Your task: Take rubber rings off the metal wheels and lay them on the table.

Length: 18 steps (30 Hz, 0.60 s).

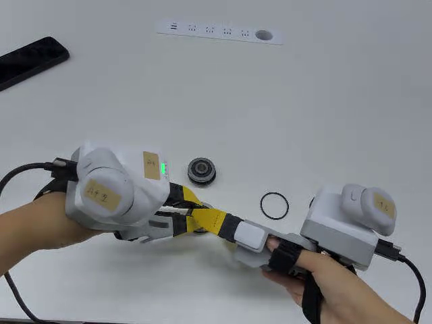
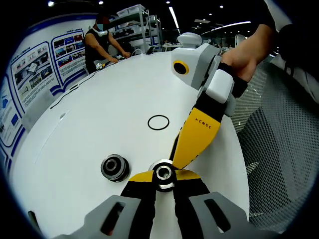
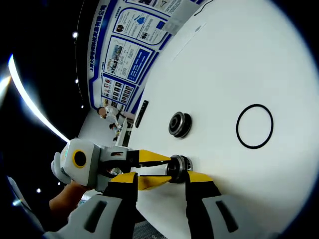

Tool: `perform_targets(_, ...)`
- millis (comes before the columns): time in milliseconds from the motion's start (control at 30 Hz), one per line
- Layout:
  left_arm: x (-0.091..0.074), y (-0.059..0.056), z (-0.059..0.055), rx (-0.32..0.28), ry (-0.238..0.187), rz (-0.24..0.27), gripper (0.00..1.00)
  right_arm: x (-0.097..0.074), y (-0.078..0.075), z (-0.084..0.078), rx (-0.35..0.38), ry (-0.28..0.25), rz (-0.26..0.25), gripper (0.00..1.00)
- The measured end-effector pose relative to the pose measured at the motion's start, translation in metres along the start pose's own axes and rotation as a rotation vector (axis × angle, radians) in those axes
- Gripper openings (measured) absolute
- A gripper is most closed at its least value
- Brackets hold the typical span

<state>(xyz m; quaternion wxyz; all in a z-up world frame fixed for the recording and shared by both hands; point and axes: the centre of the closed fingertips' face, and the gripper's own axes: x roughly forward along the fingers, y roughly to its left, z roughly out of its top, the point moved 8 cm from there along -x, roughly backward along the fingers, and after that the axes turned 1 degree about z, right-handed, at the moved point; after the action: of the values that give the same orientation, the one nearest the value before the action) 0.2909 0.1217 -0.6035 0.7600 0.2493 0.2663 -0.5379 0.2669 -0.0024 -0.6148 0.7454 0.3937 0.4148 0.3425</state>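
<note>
white table (image 1: 324,101), power strip (image 1: 219,31) far. left gripper (image 2: 163,181) jaws clamped on a metal wheel (image 2: 163,173) near me, right gripper (image 3: 166,178) jaws apart at its rim. one rubber ring (image 1: 262,206) lies free on the right, second wheel (image 1: 201,170) just beyond. i reckon a hard tug could twist the wheel loose or fling its ring.

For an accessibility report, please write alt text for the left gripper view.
The left hand-held gripper clamps a metal wheel between its yellow jaw tips, while the right hand-held gripper reaches in from the upper right to it. On the white table beyond lie a second wheel and a loose rubber ring.
</note>
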Motion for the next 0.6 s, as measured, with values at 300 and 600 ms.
perform_targets(300,0.000,0.001,-0.001,0.001,0.001,-0.003,0.13,-0.002,-0.005,-0.001,-0.045,-0.005,-0.016,0.30)
perform_targets(600,0.000,0.001,0.000,0.003,0.004,-0.006,0.13,-0.003,-0.012,0.002,-0.025,-0.016,-0.042,0.17)
